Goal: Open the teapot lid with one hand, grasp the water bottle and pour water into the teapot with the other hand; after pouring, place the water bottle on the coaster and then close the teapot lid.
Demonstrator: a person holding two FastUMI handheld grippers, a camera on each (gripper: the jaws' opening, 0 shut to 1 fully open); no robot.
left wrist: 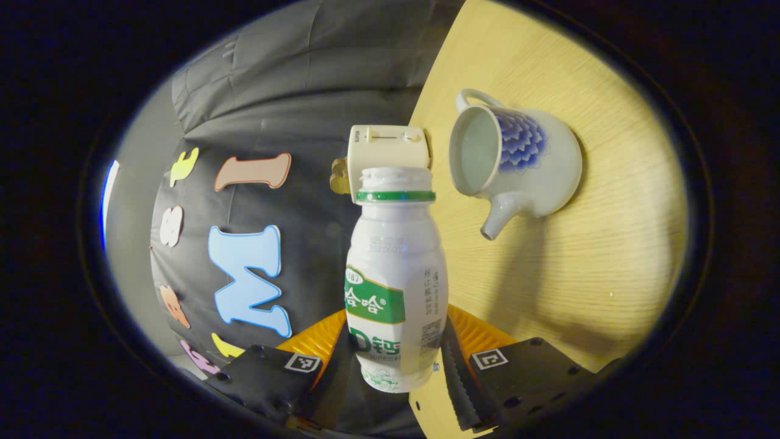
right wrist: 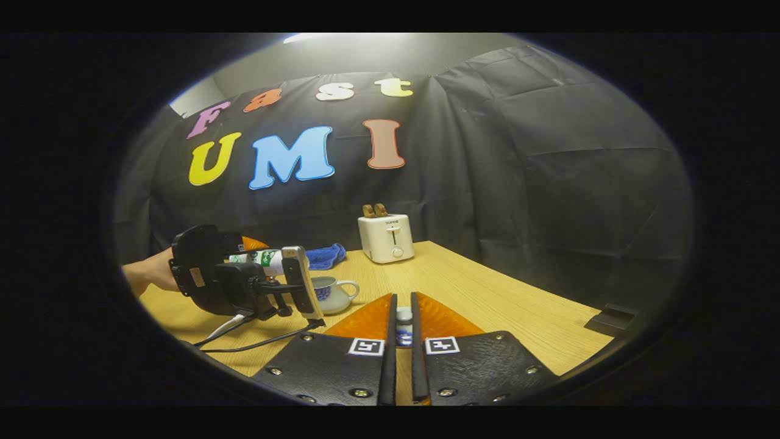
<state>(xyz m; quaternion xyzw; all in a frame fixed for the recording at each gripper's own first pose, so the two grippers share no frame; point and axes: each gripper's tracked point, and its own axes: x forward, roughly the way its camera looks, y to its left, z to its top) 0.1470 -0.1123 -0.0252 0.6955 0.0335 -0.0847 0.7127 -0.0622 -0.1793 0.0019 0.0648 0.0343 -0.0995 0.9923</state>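
The left gripper (left wrist: 396, 360) holds the water bottle (left wrist: 396, 280) by its lower body, one finger on each side. The bottle is uncapped and tipped over on its side, mouth pointing toward the open teapot (left wrist: 518, 161). In the right gripper view the same bottle (right wrist: 262, 257) lies almost level above the teapot (right wrist: 332, 294), which stands on the table (right wrist: 487, 292) toward its left side, with the toaster (right wrist: 386, 238) well behind it at the back edge.

The main risk, as I judge it, is a miss: in the left gripper view the bottle's mouth sits beside the teapot's rim, not over it, so water let go from here could land on the table. The grip is low on a smooth rounded bottle (and far from the mouth), so a further tilt could let it swivel or slip between the fingers.

The right gripper (right wrist: 401, 329) stands nearly closed on a small rounded thing, which I take to be the teapot lid (right wrist: 403, 326), pinched in the narrow gap between its fingers and held apart from the pot, nearer the table's front. If that pinch is only on the knob, the lid could drop. I cannot make out a coaster, though a blue cloth (right wrist: 323, 256) lies near the back left.
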